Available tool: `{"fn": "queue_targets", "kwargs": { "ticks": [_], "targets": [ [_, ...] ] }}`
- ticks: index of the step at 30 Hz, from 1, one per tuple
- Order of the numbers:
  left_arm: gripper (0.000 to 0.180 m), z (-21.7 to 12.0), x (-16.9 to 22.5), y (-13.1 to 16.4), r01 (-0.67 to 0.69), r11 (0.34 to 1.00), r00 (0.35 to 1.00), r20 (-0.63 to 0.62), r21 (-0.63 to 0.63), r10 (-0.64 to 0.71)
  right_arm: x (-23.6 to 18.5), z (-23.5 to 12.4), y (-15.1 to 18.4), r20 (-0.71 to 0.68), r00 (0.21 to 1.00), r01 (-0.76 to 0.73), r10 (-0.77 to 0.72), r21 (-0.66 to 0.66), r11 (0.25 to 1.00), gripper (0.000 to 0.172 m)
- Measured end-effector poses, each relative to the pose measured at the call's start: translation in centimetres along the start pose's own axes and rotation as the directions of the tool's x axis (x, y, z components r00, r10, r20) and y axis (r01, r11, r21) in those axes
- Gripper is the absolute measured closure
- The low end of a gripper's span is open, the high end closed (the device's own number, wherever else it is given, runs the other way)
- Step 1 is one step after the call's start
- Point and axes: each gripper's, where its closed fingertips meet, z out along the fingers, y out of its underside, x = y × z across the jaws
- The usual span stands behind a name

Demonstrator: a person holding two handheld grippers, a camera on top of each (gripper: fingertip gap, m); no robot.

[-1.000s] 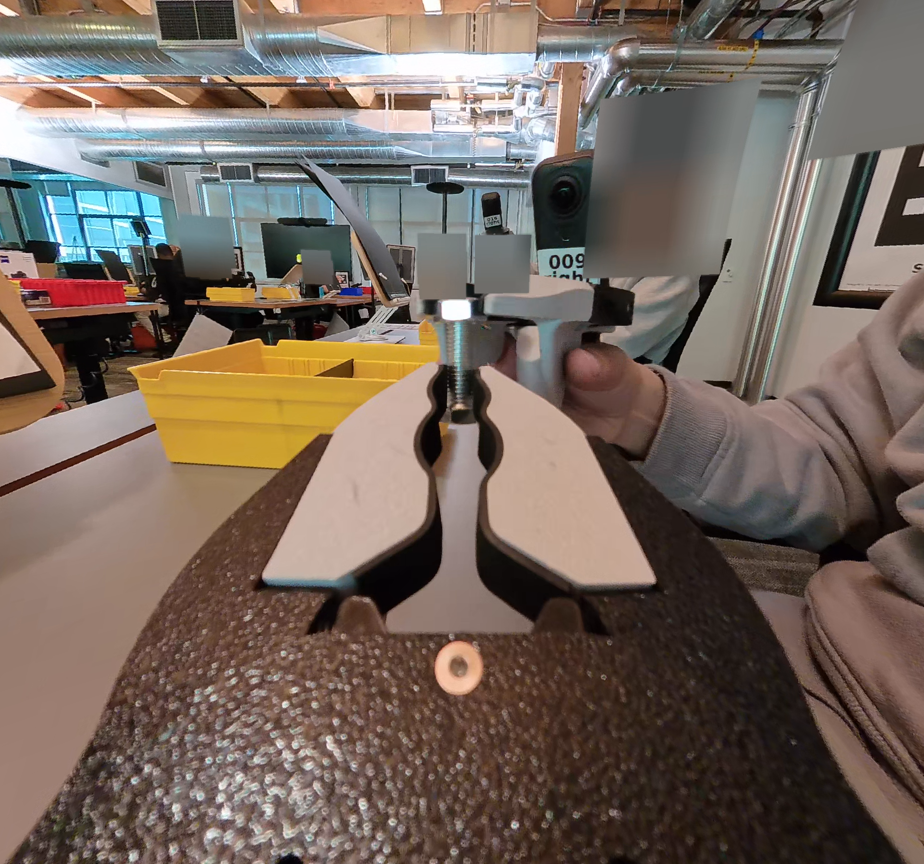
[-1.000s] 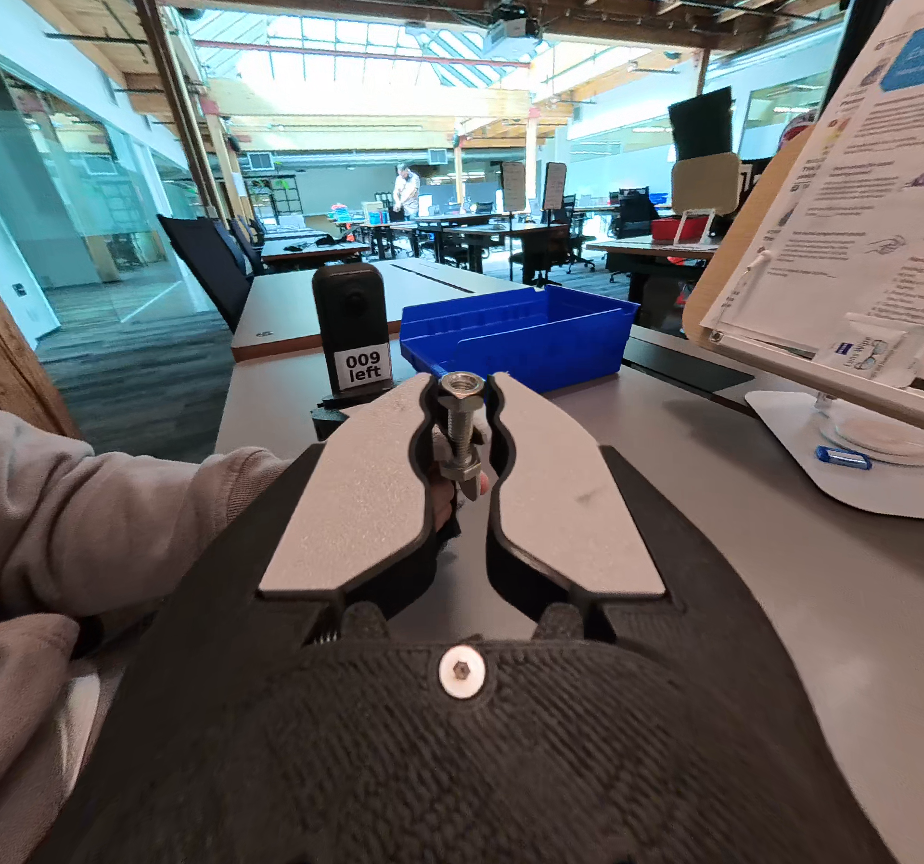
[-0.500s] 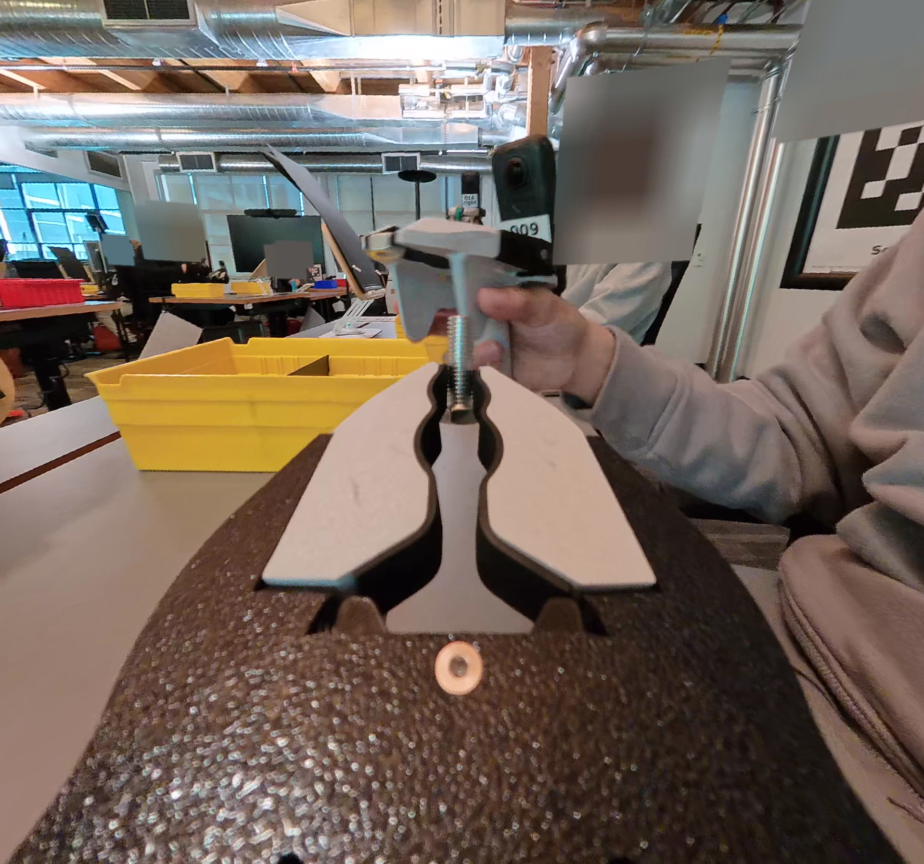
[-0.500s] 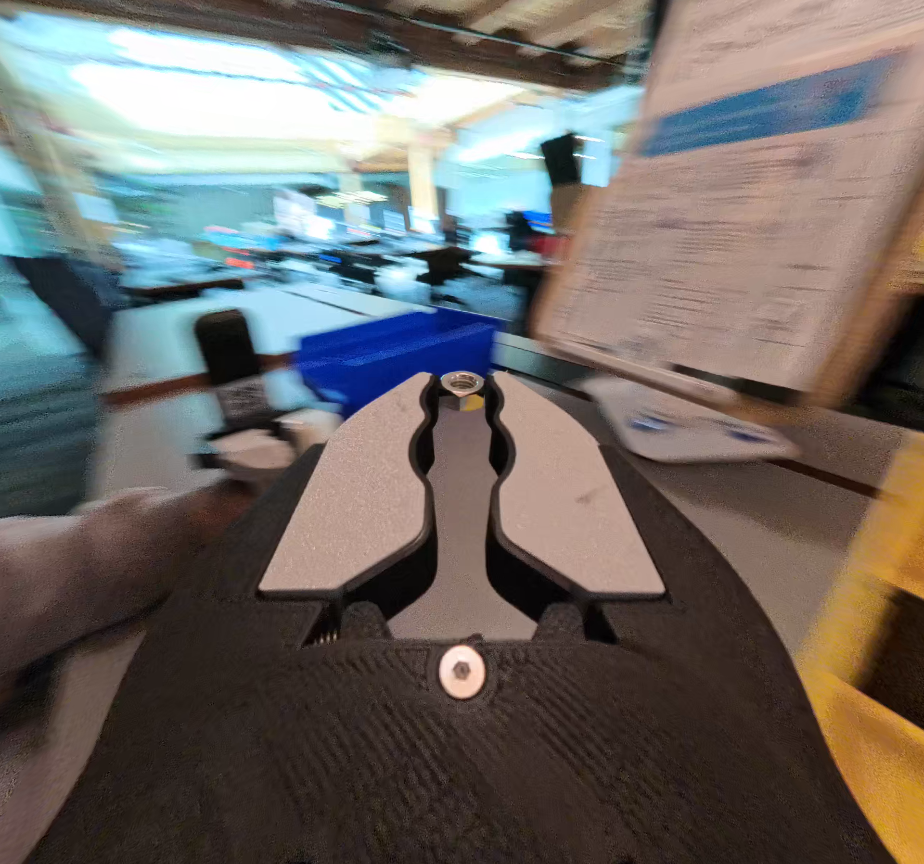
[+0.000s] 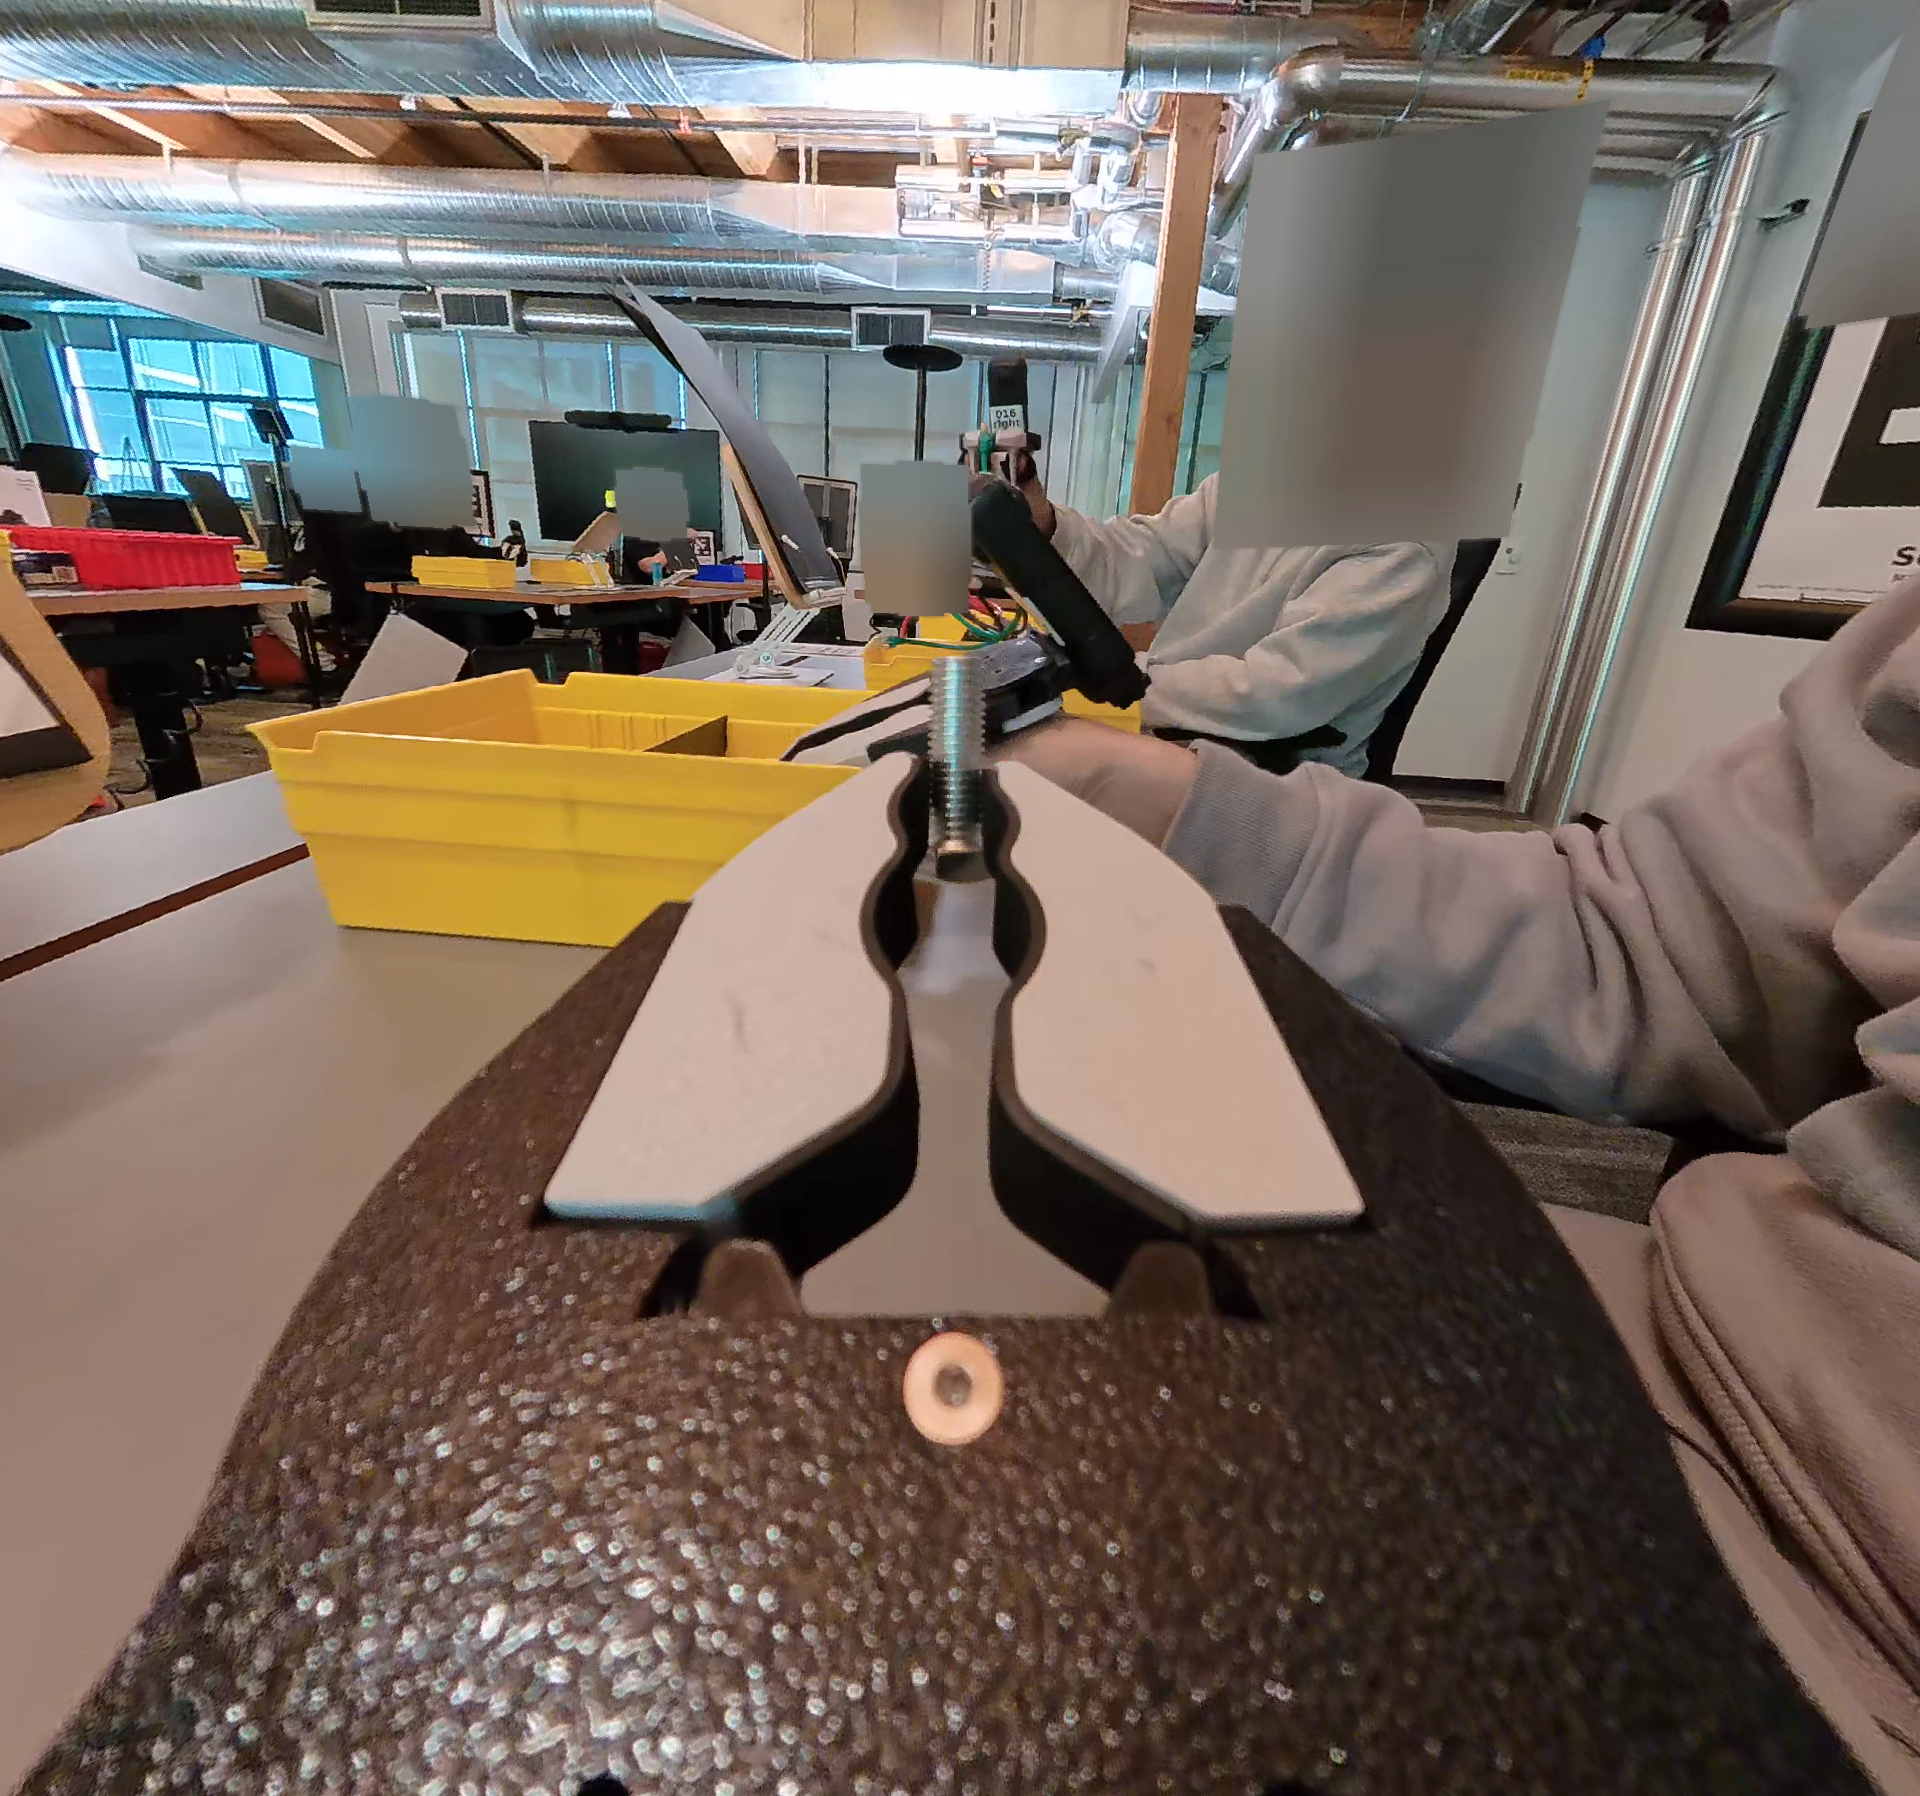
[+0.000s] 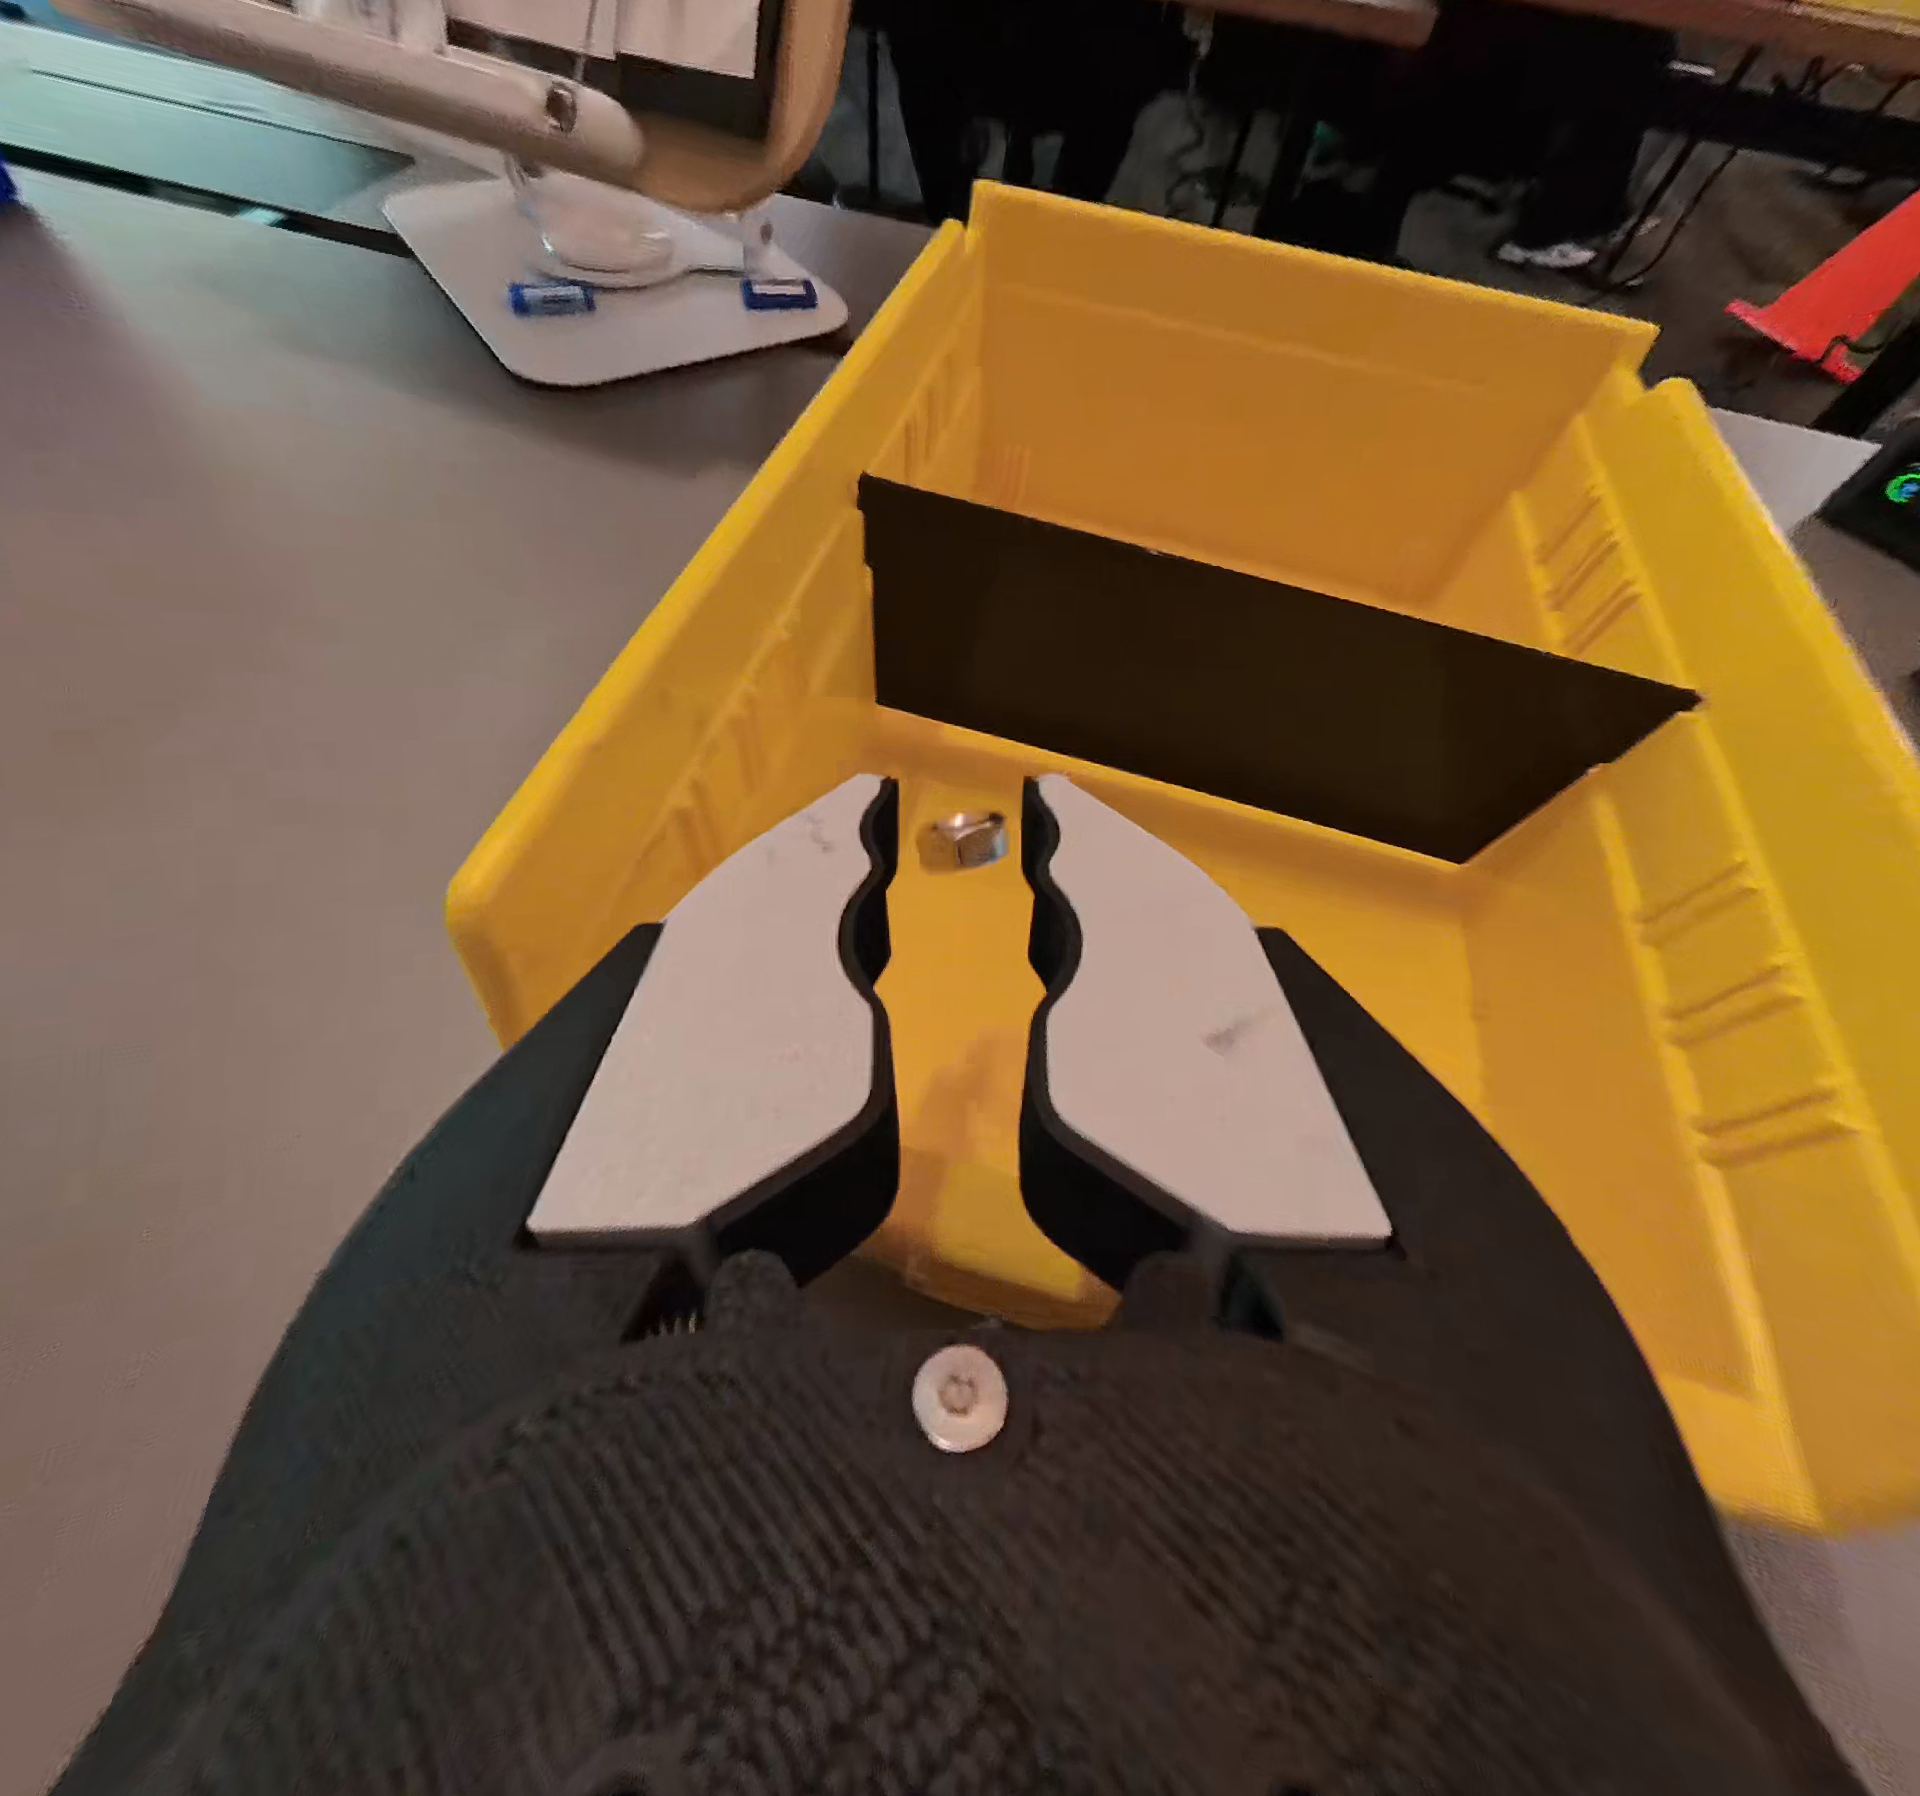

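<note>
My left gripper [image 5: 958, 790] is shut on a silver bolt [image 5: 961, 749]. The bolt stands upright between the fingertips with its bare threaded end up. My right gripper [image 6: 956, 811] is open over the near compartment of a yellow bin [image 6: 1558, 1019]. A small silver hex nut [image 6: 964, 837] sits between its fingertips with a gap on each side, touching neither pad, against the bin's yellow floor. A black divider [image 6: 1247, 676] crosses the bin just beyond. In the left wrist view the right gripper [image 5: 1003, 707] shows behind the bolt, at the yellow bin [image 5: 499, 811].
The bin stands on a grey table [image 6: 260, 707]. A document stand on a white base [image 6: 623, 312] is at the back left. A person in a light sweatshirt [image 5: 1299, 645] sits across. The holder's sleeve [image 5: 1558, 915] fills the right of the left wrist view. Across from one pair of fingers to the other is roughly 30 cm.
The right gripper took the nut off the bolt's end, swung over to the yellow bin and opened; the nut left its grasp. The left gripper kept hold of the bolt.
</note>
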Motion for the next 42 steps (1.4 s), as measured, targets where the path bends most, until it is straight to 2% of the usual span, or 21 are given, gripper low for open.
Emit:
{"fn": "queue_targets", "kwargs": {
  "ticks": [4,7,10,12,16,19,22,25,28,33,34,35,36,39,40,42],
  "targets": [
    [0.172,-0.2,-0.2,-0.1,-0.005,1.000,1.000,0.009,0.001,0.005,0.5,-1.2,-0.4,-0.001,1.000,0.018,-0.018,-0.030,0.999,0.136],
    [0.172,-0.3,-0.3,-0.3,0.000,1.000,1.000,0.012,0.009,0.000,0.6,-3.4,-2.5,0.015,0.999,0.030,-0.030,0.024,0.999,0.130],
    [0.172,-0.3,-0.2,-0.3,0.001,1.000,1.000,0.014,0.010,-0.001,-4.1,-5.7,-5.1,0.252,0.962,0.082,-0.109,0.116,0.990,0.131],
    [0.172,-0.2,-0.2,-0.2,0.001,1.000,1.000,0.016,0.012,-0.001,-9.1,-7.6,-6.6,0.446,0.877,0.105,-0.179,0.184,0.977,0.132],
    [0.172,-0.1,-0.1,-0.3,-0.018,1.000,1.000,0.020,0.014,0.017,-19.0,-9.2,-8.6,0.660,0.695,0.079,-0.284,0.321,0.944,0.135],
    [0.172,-0.1,0.0,-0.4,-0.038,0.999,0.999,0.022,0.018,0.038,-23.8,-9.2,-8.9,0.750,0.604,-0.007,-0.269,0.342,0.940,0.137],
    [0.172,-0.2,0.2,-0.6,-0.047,0.998,0.999,0.013,0.029,0.047,-25.2,-8.7,-9.2,0.769,0.598,-0.091,-0.224,0.343,0.935,0.147],
    [0.172,-0.1,0.4,-0.5,-0.055,0.998,0.999,0.000,0.023,0.055,-26.2,-8.5,-8.7,0.786,0.574,-0.083,-0.230,0.335,0.939,0.150],
    [0.172,0.1,0.7,-0.4,-0.071,0.997,0.997,-0.011,0.015,0.071,-26.7,-8.9,-9.1,0.796,0.556,-0.126,-0.240,0.366,0.922,0.162],
    [0.172,0.1,0.3,-0.3,-0.085,0.996,0.996,0.026,0.011,0.084,-26.6,-8.5,-9.0,0.750,0.593,-0.056,-0.293,0.402,0.914,0.163],
    [0.170,0.2,0.1,-0.5,-0.088,0.996,0.995,0.051,0.023,0.087,-26.2,-8.3,-9.2,0.721,0.620,-0.029,-0.309,0.415,0.910,0.162],
    [0.158,0.2,-0.3,-0.6,-0.088,0.996,0.993,0.085,0.031,0.085,-25.1,-7.9,-9.6,0.668,0.672,0.002,-0.319,0.429,0.903,0.162],
    [0.146,0.2,-0.8,-0.6,-0.087,0.996,0.990,0.115,0.029,0.083,-23.6,-7.4,-10.1,0.603,0.727,0.040,-0.329,0.440,0.897,0.162],
    [0.143,-0.3,-1.6,-0.5,-0.094,0.996,0.983,0.159,0.007,0.092,-15.6,-4.9,-12.3,0.316,0.869,0.240,-0.380,0.402,0.883,0.162],
    [0.143,-0.4,-1.7,-0.6,-0.092,0.996,0.982,0.165,0.009,0.089,-12.3,-3.7,-13.1,0.206,0.885,0.331,-0.417,0.352,0.876,0.162],
    [0.145,-0.5,-2.0,-0.7,-0.072,0.997,0.983,0.173,0.022,0.067,-6.0,-0.5,-13.7,0.056,0.863,0.488,-0.503,0.167,0.857,0.162]
  ]
}}
